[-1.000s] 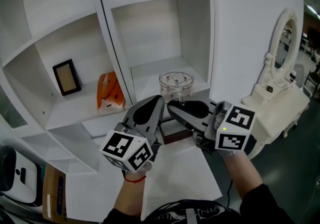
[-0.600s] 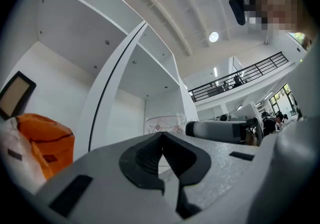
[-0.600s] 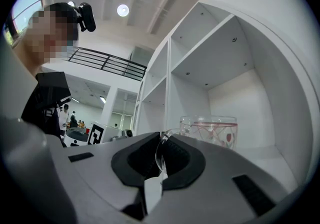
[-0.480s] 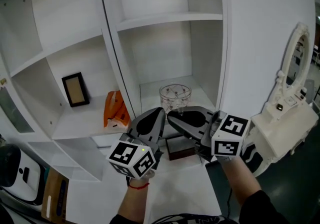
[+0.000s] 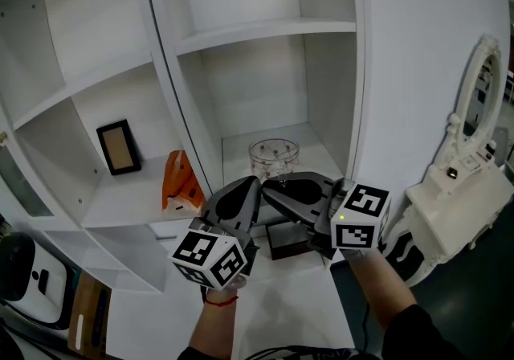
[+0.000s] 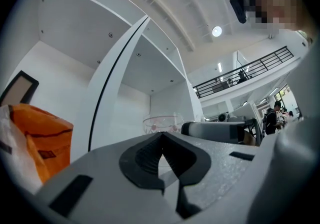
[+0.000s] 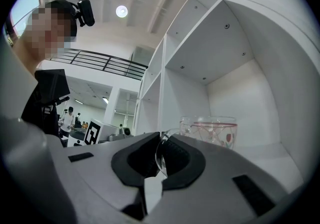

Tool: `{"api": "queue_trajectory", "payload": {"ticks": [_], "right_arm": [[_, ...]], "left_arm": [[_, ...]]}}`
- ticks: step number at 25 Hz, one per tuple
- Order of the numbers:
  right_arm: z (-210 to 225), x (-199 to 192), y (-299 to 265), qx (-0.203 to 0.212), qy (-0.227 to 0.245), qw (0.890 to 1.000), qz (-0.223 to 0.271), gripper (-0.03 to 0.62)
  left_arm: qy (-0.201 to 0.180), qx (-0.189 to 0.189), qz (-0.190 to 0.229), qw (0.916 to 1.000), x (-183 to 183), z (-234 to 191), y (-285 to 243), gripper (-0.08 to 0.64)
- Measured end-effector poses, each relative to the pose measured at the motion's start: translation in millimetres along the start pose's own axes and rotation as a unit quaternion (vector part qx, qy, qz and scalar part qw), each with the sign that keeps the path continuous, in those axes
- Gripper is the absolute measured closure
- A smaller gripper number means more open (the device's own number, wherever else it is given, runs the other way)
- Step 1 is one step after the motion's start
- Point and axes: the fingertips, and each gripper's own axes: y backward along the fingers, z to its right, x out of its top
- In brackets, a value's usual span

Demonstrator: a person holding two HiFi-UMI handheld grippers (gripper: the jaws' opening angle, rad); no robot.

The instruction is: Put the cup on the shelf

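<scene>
A tall white shelf unit (image 5: 265,26) fills most of the head view, its top and left side running out of frame. To its right stands a white dresser (image 5: 454,194) with an oval mirror, cut off at the picture's edge. Low on the left, a white device (image 5: 24,290) and a cardboard box (image 5: 87,320) show only in part.

The right hand-held gripper (image 5: 275,185) reaches into the lower right compartment with its jaws closed on the handle of the cup (image 5: 273,156). In the right gripper view the clear loop of the handle (image 7: 159,152) sits pinched between the dark pads. The left hand-held gripper (image 5: 252,185) lies just beside it, jaws drawn together tip to tip and empty.

The cup is clear glass with a faint red pattern. It stands upright with its mouth up and its long axis vertical, and its handle is turned toward the person, away from the back wall. In the head view the handle and base are covered by the right hand-held gripper. I cannot tell whether the cup rests on the compartment floor (image 5: 241,135) or hangs just above it. Both gripper views show only its upper part above the jaws.

Below the two grippers a dark brown box (image 5: 287,239) is half covered by them. In the left compartment an orange packet (image 5: 178,182) leans near the divider. A small dark-framed picture (image 5: 118,147) stands against the back wall, well apart from the cup.
</scene>
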Motion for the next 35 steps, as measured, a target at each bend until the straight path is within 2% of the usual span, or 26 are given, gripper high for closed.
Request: {"api": "queue_trajectory", "payload": {"ticks": [7, 14, 22, 28, 35], "right_arm": [[6.7, -6.2, -2.1, -0.009, 0.011, 1.000, -0.014, 0.580], [17.1, -12.4, -6.7, -0.028, 0.019, 0.999, -0.033, 0.580], [27.3, -15.1, -9.1, -0.056, 0.003, 0.997, -0.048, 0.580], [27.9, -18.5, -9.6, -0.077, 0.024, 0.995, -0.059, 0.578], [29.5, -21.4, -6.9, -0.088, 0.026, 0.994, -0.058, 0.578]], "left_arm": [[0.005, 0.002, -0.013, 0.9999, -11.8, 0.7, 3.1, 0.554], [0.016, -0.001, -0.006, 0.9998, -11.7, -1.6, 13.3, 0.554], [0.021, -0.010, 0.005, 0.9997, -7.8, -0.1, 15.9, 0.554], [0.029, -0.023, 0.006, 0.9993, -9.5, 5.2, 14.2, 0.554], [0.036, -0.028, 0.008, 0.9989, -11.0, 6.5, 14.4, 0.554]]}}
